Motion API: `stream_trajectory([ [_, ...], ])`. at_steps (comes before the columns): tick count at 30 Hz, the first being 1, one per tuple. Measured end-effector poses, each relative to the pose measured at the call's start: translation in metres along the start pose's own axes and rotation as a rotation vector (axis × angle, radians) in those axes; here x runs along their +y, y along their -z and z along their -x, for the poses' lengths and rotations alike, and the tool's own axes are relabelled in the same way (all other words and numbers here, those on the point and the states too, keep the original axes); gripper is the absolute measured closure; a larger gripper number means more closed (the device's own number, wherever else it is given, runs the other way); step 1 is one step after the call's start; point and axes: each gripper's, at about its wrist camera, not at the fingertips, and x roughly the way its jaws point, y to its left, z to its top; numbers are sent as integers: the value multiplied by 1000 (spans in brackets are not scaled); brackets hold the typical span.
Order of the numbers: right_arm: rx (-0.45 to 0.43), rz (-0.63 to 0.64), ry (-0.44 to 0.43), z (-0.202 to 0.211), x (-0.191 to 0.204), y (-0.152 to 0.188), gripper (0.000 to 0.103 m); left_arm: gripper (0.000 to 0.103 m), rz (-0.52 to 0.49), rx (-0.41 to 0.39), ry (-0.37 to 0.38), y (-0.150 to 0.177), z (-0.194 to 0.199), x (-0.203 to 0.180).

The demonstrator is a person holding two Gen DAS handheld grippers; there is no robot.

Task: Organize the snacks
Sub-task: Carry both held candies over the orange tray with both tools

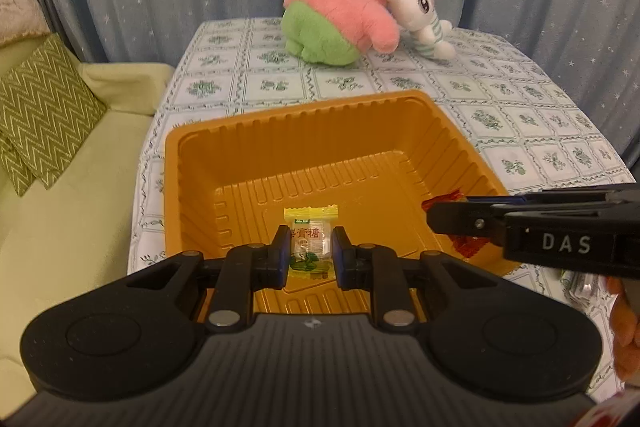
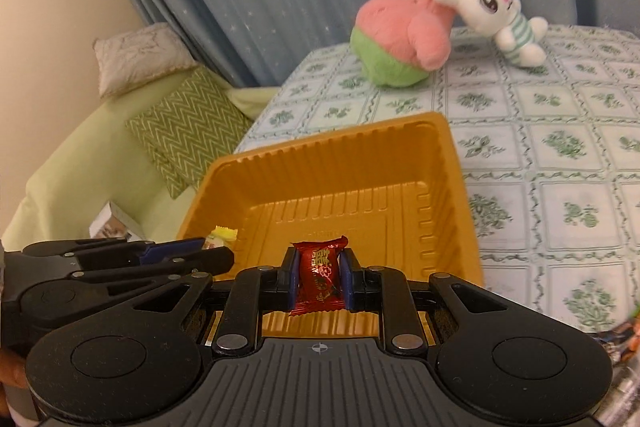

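Note:
An orange plastic tray [image 1: 224,147] [image 2: 460,187] sits on the patterned tablecloth. My left gripper [image 1: 311,253] is shut on a yellow-and-clear wrapped candy [image 1: 310,247], held over the tray's near part. My right gripper [image 2: 319,277] is shut on a dark red wrapped candy [image 2: 320,275], also above the tray's near edge. In the left wrist view the right gripper [image 1: 434,217] reaches in from the right with the red candy [image 1: 442,197] showing behind it. In the right wrist view the left gripper [image 2: 200,247] comes in from the left, the yellow candy [image 2: 222,235] peeking out past its fingers.
A pink-and-green plush [image 1: 340,15] [image 2: 404,39] and a white rabbit plush [image 1: 420,15] [image 2: 496,11] lie at the table's far side. A pale green sofa with a zigzag cushion [image 1: 44,115] [image 2: 188,135] stands left of the table. More wrappers [image 2: 624,339] lie at the right.

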Motion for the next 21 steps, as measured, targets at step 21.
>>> stream_trajectory([
  [21,21,-48,85,-22,-16,1,81,75,19,65,43,-6,-37,4],
])
